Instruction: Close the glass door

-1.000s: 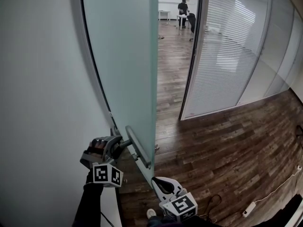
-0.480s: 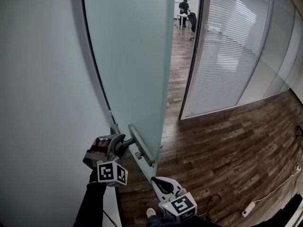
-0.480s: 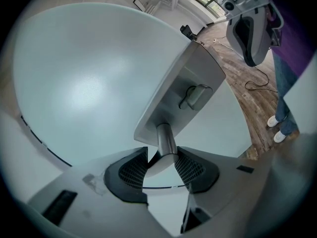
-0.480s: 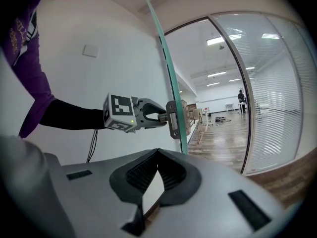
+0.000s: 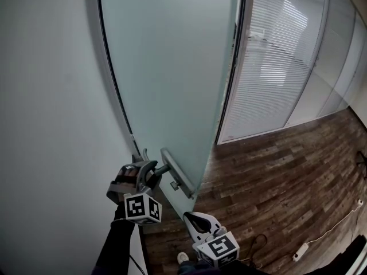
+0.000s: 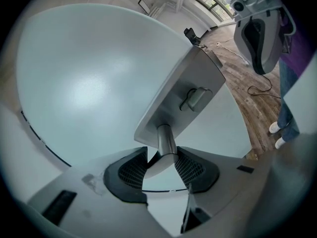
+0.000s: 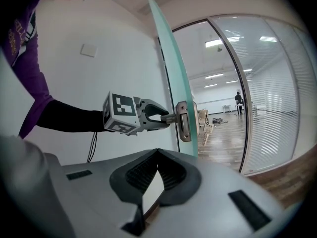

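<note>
The frosted glass door stands nearly across the doorway, its free edge close to the dark door frame. A metal handle plate sits low on the door. My left gripper is shut on the door handle, whose round stem lies between the two pads in the left gripper view. The right gripper view shows the door edge, the lock plate and the left gripper holding on. My right gripper hangs lower, apart from the door, shut and empty.
A white wall runs along the left. Glass partitions with blinds stand on the right above a dark wood floor. A cable and power strip lie at the bottom right. A shoe shows below.
The door has swung right with my left gripper on the handle. The gap that showed the far room and a person has narrowed to almost nothing. The right gripper has stayed put.
</note>
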{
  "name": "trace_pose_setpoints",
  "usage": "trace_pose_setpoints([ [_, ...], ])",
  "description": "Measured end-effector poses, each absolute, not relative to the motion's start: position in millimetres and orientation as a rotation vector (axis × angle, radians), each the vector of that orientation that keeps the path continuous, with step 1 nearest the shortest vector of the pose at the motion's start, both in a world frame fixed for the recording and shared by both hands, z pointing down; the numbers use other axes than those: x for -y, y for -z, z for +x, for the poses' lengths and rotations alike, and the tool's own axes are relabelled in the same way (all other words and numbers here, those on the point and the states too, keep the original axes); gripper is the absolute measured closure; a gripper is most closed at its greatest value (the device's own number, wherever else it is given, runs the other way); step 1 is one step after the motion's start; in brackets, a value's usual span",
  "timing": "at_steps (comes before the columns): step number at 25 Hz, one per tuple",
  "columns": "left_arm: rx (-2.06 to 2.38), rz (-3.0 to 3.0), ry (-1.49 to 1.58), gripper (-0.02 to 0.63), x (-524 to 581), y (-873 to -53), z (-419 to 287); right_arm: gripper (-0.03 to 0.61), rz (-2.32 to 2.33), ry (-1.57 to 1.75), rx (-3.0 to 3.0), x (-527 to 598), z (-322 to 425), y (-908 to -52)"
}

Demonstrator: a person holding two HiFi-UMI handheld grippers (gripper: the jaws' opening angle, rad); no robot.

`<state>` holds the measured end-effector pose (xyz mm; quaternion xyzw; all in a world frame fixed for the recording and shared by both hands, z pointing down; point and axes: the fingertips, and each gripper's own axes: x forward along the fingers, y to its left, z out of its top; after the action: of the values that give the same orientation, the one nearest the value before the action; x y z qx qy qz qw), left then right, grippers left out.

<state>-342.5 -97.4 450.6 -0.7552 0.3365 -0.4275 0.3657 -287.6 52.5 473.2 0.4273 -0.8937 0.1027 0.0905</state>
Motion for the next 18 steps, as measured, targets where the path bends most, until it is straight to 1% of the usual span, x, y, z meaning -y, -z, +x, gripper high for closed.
trace_pose_setpoints([
  [12,-0.865,-1.994,1.033,0.451,112,-444,-324,0.588,1.459,-0.323,2.55,-25,-271,-450],
  [18,-0.9,-2.061,0.962,0.451,111,-447,-312,0.588,1.497,-0.286,2.556,-24,-267,-454],
])
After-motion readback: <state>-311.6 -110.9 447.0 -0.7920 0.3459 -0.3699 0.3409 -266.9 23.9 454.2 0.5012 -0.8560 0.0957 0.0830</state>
